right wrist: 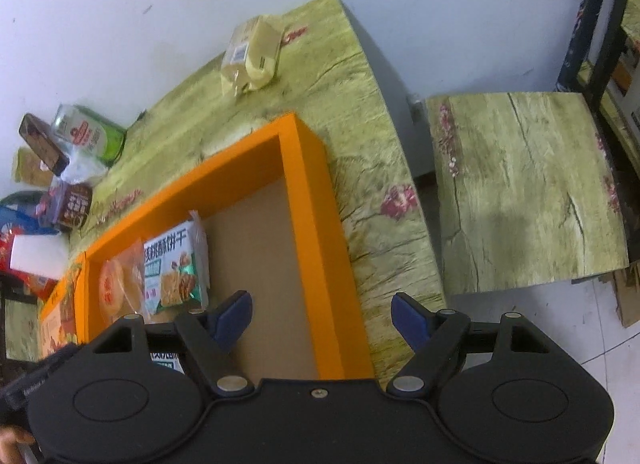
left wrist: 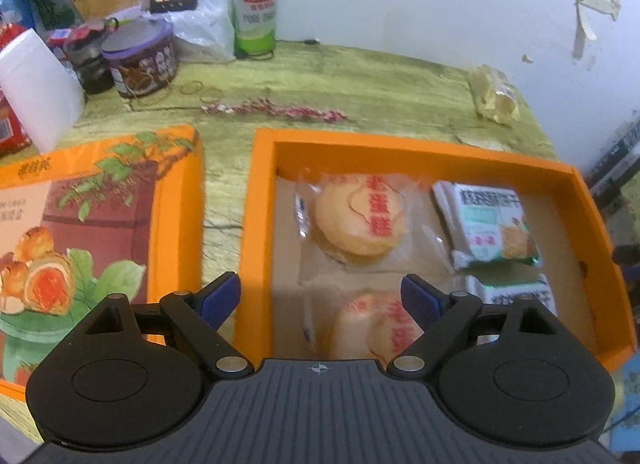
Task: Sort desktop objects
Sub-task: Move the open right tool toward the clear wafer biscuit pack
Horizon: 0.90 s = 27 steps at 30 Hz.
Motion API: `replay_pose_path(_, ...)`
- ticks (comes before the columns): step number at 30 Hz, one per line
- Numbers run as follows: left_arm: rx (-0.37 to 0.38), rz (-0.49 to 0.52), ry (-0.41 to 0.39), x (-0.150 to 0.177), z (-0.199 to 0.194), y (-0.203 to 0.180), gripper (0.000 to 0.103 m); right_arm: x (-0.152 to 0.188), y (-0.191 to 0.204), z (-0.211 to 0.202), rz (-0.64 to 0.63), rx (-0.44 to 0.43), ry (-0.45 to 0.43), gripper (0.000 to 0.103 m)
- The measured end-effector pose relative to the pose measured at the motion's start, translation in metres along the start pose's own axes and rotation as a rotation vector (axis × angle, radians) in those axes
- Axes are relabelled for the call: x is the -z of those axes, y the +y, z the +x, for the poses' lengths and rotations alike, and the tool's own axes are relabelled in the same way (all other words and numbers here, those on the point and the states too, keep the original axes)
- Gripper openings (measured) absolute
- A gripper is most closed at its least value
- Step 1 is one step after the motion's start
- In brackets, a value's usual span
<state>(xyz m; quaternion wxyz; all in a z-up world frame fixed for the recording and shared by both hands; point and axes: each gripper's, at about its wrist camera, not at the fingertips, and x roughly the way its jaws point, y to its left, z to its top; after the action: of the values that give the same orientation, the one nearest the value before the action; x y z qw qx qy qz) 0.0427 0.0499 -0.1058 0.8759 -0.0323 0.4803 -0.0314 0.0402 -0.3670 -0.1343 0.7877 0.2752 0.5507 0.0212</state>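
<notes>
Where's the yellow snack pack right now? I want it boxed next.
In the left wrist view the yellow snack pack lies on the table at far right near the wall, beyond the orange box, outside it.

The black right gripper with blue tips (right wrist: 322, 314) is wide open above the orange cardboard box (right wrist: 308, 200). A green cracker packet (right wrist: 176, 268) lies inside, beside a round wrapped cake (right wrist: 116, 288).

lower biscuit packet (left wrist: 516, 294) half hidden — box lid (left wrist: 92, 232) cut off.
</notes>
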Motion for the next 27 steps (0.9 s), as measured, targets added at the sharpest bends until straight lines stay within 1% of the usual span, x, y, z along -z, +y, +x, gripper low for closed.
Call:
replay_pose_path(4,-0.014,-0.022,0.025,-0.001,0.011,0.008,0.090,0.002,0.005,0.006,-0.019,-0.004,0.026,0.075)
replay_pose_path(10,0.004,-0.031,0.066,0.006,0.021,0.010,0.090,0.006,0.014,0.012,-0.040,-0.026,0.054,0.075)
replay_pose_path(13,0.015,-0.032,0.076,0.009,0.022,0.009,0.090,0.007,0.018,0.013,-0.054,-0.019,0.055,0.077)
replay_pose_path(27,0.016,-0.035,0.079,0.008,0.024,0.007,0.092,0.005,0.023,0.016,-0.077,0.001,0.055,0.079)
